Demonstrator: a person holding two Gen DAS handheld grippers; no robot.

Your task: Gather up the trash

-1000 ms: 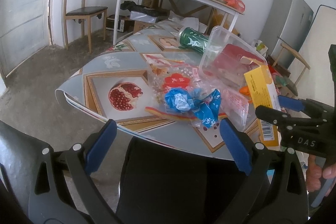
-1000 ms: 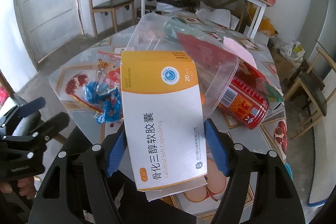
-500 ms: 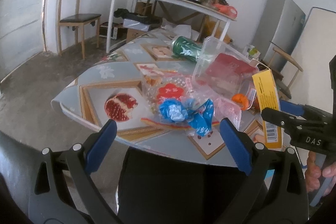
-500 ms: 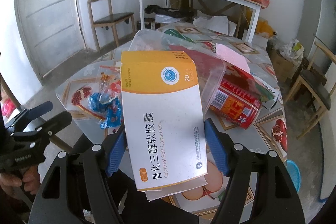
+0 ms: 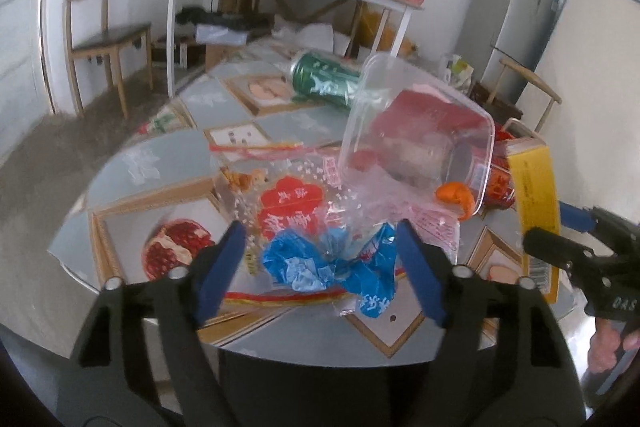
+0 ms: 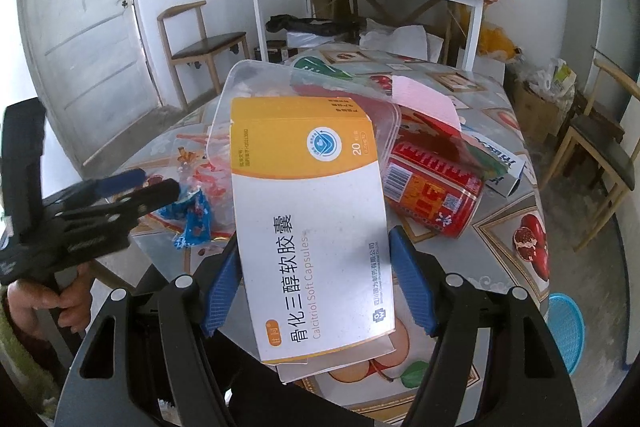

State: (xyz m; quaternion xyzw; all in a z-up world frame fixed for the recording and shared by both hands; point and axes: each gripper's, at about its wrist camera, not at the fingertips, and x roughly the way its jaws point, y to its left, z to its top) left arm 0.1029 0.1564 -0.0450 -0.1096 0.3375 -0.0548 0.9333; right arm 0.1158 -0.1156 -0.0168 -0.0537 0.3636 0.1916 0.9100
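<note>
The right gripper [image 6: 314, 263] is clamping the medicine box [image 6: 308, 219] between its pads, carrying it as trash. The left gripper [image 5: 320, 259], jaws just narrowing, is closing around the blue wrapper [image 5: 320, 267], not yet pinching it.

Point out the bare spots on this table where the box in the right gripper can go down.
Bare tablecloth lies to the right of the red can, around the pomegranate print, and on the far side behind the green can. The middle is crowded: clear tub, plastic bag, blue wrapper.
</note>
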